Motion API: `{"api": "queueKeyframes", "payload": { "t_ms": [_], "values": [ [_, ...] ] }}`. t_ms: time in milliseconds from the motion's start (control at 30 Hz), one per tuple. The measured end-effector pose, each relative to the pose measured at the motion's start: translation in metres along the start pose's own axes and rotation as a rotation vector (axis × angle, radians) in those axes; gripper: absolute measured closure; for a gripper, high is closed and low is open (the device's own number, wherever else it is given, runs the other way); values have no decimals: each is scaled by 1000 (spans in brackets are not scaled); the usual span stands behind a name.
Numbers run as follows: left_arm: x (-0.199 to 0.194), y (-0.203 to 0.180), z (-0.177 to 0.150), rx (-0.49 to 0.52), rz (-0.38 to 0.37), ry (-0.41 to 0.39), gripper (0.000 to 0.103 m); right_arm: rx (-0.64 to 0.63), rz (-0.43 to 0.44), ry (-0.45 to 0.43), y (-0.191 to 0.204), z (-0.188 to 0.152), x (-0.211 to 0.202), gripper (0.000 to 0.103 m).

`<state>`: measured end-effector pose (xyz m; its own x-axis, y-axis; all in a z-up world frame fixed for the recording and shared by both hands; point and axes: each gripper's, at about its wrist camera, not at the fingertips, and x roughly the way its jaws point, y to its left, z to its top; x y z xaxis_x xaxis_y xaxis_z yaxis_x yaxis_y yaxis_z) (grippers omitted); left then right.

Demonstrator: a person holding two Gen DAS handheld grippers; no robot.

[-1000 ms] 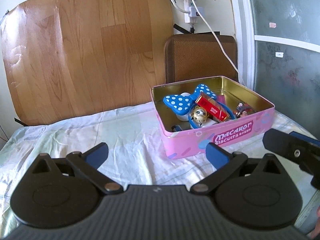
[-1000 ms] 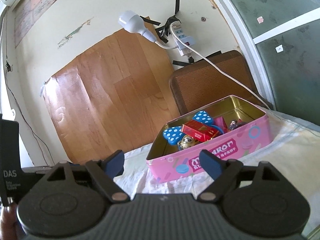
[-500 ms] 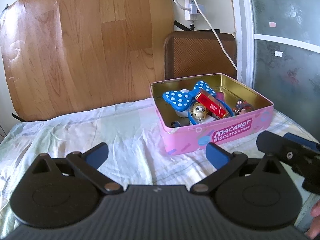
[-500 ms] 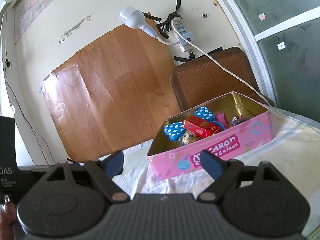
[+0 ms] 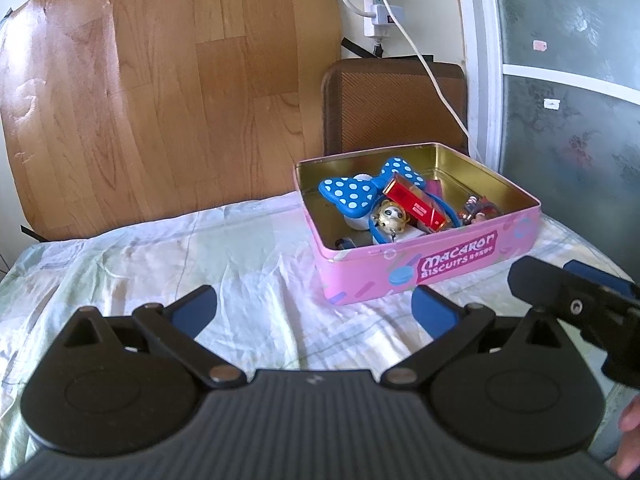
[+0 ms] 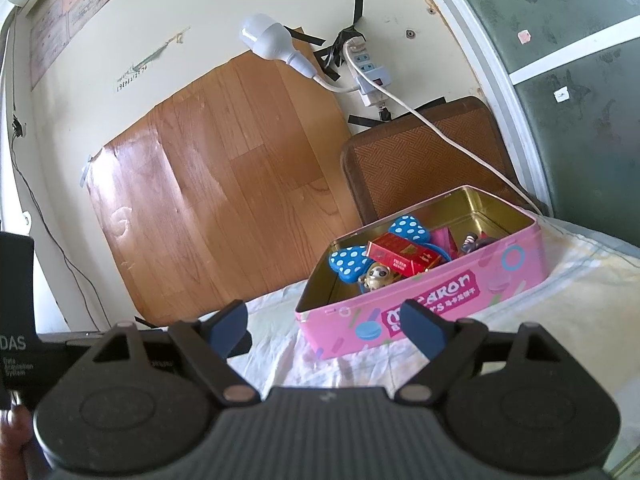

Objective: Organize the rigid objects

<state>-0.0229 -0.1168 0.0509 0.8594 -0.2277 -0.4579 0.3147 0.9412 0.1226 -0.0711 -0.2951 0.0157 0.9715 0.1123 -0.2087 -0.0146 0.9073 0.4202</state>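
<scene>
A pink "Macaron Biscuits" tin (image 5: 436, 268) (image 6: 432, 304) stands open on the cloth-covered table. Inside lie a blue polka-dot bow (image 5: 352, 196) (image 6: 348, 262), a red box (image 5: 416, 204) (image 6: 400, 258), a small panda-like figure (image 5: 392, 218) (image 6: 376, 276) and a small dark-haired figure (image 5: 478, 210) (image 6: 472, 240). My left gripper (image 5: 314, 312) is open and empty, hovering over the cloth in front of the tin. My right gripper (image 6: 324, 326) is open and empty too, just short of the tin's front wall. The right gripper's body (image 5: 576, 304) shows at the left view's right edge.
A wrinkled pale checked cloth (image 5: 180, 252) covers the table. A wood-pattern board (image 5: 160, 92) and a brown mat (image 5: 396, 108) lean against the back wall. A white cable (image 5: 432, 76) hangs from a power strip (image 6: 368, 72) down behind the tin. A frosted glass door (image 5: 568, 100) stands right.
Both views have tilted slightly down and drawn back a little; the tin sits a bit lower and smaller in frame. Both grippers stay open and empty.
</scene>
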Motion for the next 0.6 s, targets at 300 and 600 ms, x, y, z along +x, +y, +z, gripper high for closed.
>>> {"api": "queueKeyframes", "payload": {
  "t_ms": [300, 600],
  "values": [
    [0, -3, 0, 11, -1, 0, 0, 4, -3, -4, -1, 1, -1, 17],
    [0, -6, -1, 23, -10, -6, 0, 3, -2, -3, -3, 1, -2, 16]
  ]
}}
